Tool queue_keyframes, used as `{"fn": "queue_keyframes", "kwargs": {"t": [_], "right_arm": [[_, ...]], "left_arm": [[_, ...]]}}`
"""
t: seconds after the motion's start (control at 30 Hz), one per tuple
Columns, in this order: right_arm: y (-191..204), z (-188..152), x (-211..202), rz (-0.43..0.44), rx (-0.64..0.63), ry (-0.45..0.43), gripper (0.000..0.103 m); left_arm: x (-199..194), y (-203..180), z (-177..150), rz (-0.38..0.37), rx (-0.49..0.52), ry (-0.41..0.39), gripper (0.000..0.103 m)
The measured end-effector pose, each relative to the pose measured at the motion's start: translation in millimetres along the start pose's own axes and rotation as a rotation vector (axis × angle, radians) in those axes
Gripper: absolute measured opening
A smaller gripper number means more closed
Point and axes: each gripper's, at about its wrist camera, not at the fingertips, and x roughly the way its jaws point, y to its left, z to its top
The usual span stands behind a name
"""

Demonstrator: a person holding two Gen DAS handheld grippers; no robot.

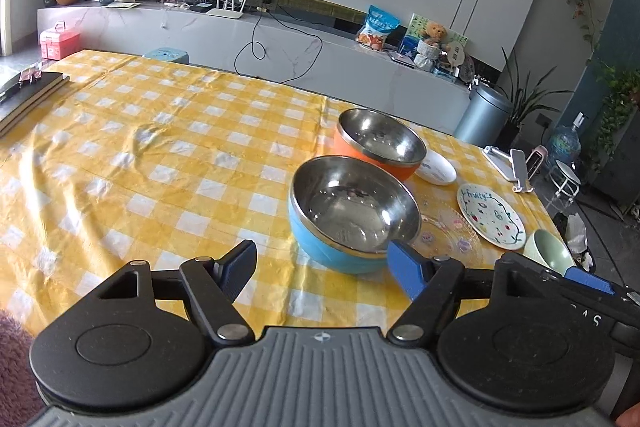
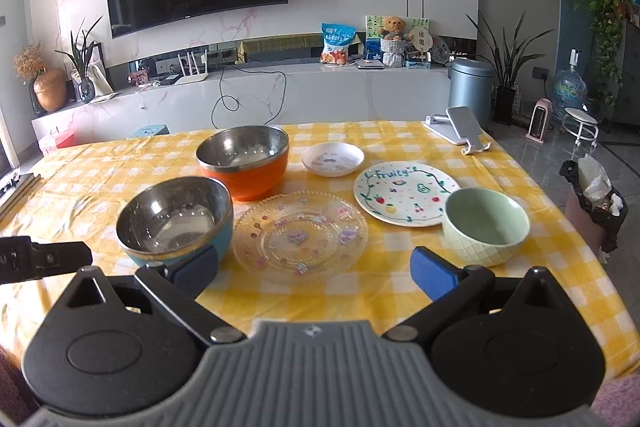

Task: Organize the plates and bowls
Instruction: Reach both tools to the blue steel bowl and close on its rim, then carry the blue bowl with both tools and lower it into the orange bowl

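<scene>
Looking over a counter [image 2: 520,291] draped in a crinkled, glossy yellow-and-white checked cloth. Nearest on the left, a round blue bowl with a polished steel lining [image 2: 175,221], smooth and mirror-bright inside. Just behind it, an orange bowl of the same steel-lined make [image 2: 243,159], standing close but apart. In the middle, a clear pressed-glass plate with a beaded rim and small pastel flowers [image 2: 300,235], lying flat just beside the blue bowl. Further back, a small shallow white ceramic dish [image 2: 332,158]. To the right, a flat white plate hand-painted with fruit and the word "Fruity" [image 2: 406,191], and touching or just overlapping its near right edge, a pale green ceramic bowl with a quilted diamond pattern outside [image 2: 485,223]. At the far right corner, a white folding phone stand [image 2: 460,128].

Left gripper [image 1: 322,269] low over the cloth, ribbed blue pads on black arms, jaws spread wide with nothing between them, blue bowl just ahead near the right pad. Right gripper [image 2: 314,273] likewise gaping wide and empty, glass plate lying just ahead between the pads' lines, untouched. All dishes upright on the counter, none stacked.
</scene>
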Motion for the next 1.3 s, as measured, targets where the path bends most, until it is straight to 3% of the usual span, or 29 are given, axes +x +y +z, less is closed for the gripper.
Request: {"fn": "queue_keyframes", "kwargs": {"t": [0.17,0.27,0.37,0.6,0.67,0.87,0.97,1.03,1.3], "right_arm": [[25,24,37,0.013,0.020,0.028,0.098],[40,35,62,0.016,0.023,0.063,0.084],[48,38,80,0.025,0.046,0.098,0.084],[57,26,107,0.047,0.075,0.181,0.056],[57,23,115,0.065,0.102,0.201,0.053],[60,19,127,0.094,0.128,0.232,0.035],[60,18,129,0.100,0.135,0.242,0.019],[60,17,128,0.100,0.137,0.237,0.019],[61,20,117,0.090,0.139,0.243,0.014]], "left_arm": [[24,7,27,0.021,-0.043,-0.012,0.087],[41,11,37,0.012,-0.089,0.039,0.083],[60,16,39,0.008,-0.132,0.105,0.074],[89,30,32,0.033,-0.161,0.160,0.053],[95,33,30,0.028,-0.170,0.170,0.048],[102,31,29,0.012,-0.150,0.160,0.035],[102,28,28,-0.004,-0.134,0.157,0.025],[102,24,28,-0.010,-0.120,0.160,0.018],[87,19,31,0.009,-0.100,0.144,0.014]]}}
